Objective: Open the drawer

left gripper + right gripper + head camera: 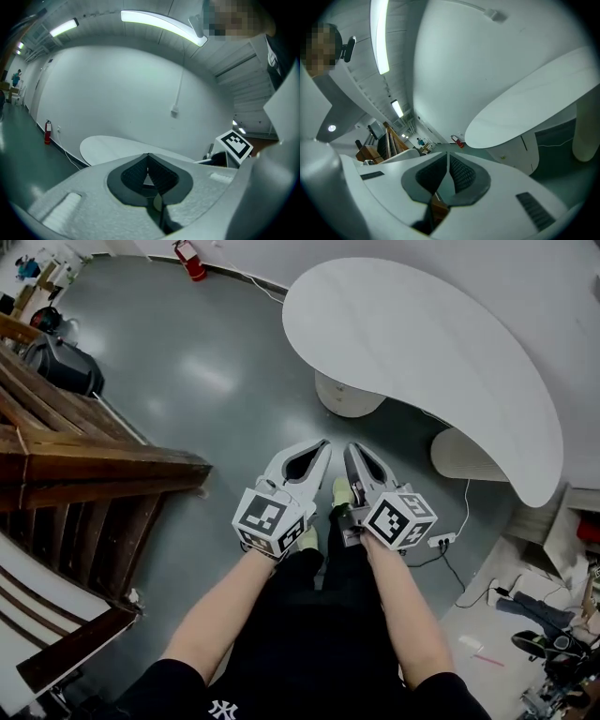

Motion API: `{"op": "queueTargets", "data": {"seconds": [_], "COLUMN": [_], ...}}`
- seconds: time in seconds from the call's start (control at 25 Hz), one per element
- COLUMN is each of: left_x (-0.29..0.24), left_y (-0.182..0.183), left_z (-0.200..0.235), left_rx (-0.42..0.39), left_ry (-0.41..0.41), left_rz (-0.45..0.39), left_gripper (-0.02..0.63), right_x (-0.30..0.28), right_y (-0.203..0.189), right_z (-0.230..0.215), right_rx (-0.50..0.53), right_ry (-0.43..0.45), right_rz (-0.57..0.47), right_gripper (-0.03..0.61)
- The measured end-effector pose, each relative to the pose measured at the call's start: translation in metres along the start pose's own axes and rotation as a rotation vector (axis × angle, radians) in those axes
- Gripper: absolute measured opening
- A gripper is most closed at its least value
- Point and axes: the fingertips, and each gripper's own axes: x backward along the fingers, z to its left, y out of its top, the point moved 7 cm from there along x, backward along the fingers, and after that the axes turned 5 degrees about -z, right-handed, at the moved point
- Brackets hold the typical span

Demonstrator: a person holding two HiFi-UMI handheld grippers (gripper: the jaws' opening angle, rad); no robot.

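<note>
Grey floor point(216, 371) fills the head view, with a white oval worktop point(422, 343) ahead. The left gripper point(323, 442) and right gripper point(354, 448) hang before the person's legs, probably only being carried. Left gripper view: jaws pressed together, empty. Right gripper view: likewise closed on nothing. A white cabinet point(525, 150) stands under the worktop, but I cannot make out a drawer.

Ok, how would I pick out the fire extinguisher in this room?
Start at the big white curved tabletop, then follow the grey floor past its far end to the white wall. The red fire extinguisher stands at the wall's foot, the only red thing on that stretch.
</note>
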Motion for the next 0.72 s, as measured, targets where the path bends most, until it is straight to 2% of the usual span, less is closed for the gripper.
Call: {"op": "queueTargets", "data": {"seconds": [0.36, 0.72], "left_x": [-0.078, -0.127], "left_y": [-0.048, -0.146], "left_z": [0.060, 0.135], "left_rx": [0.026, 0.071], "left_ry": [0.061, 0.079], "left_rz": [0.027, 0.050], "left_gripper": [0.009, 0.009], "right_x": [-0.085, -0.164], "right_y": [-0.015, -0.083], "right_z": [-0.105, -0.195], "right_rx": [-0.124, -0.212], "right_ry": [-0.014, -0.055], "right_rz": [0.076, 0.079], "right_gripper": [0.028, 0.060]}}
